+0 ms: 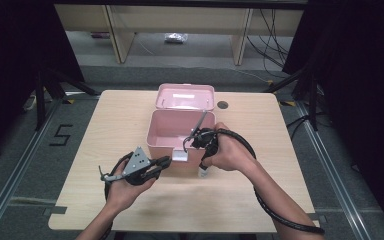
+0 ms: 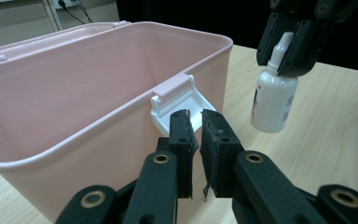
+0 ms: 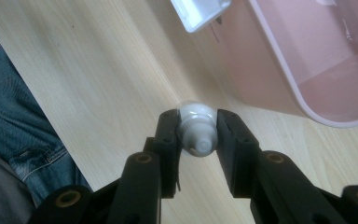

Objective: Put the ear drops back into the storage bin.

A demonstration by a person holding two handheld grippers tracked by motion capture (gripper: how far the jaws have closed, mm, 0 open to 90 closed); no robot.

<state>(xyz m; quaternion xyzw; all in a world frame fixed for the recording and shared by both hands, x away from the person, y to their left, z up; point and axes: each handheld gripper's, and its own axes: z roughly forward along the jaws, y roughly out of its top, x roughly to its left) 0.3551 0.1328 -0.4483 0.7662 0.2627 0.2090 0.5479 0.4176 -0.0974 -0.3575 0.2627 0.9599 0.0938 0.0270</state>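
- The right gripper (image 1: 203, 150) points down at the table, its jaws clenched on the neck of a small white bottle (image 2: 272, 98); in the right gripper view the bottle's cap (image 3: 197, 128) sits squeezed between the two black pads.
- The bottle hangs upright just beside the front right corner of the pink box (image 1: 180, 132), outside it, with its base close to the wooden table (image 1: 105, 125); whether it touches the tabletop cannot be told.
- The box stands open in the middle of the table, its lid (image 1: 186, 96) thrown back behind it and its white latch (image 2: 179, 100) hanging on the front wall.
- The left gripper (image 1: 166, 161) lies level in the person's left hand (image 1: 125, 187), aimed at the latch. Its jaws stand slightly parted with nothing between them, their tips just short of the latch.
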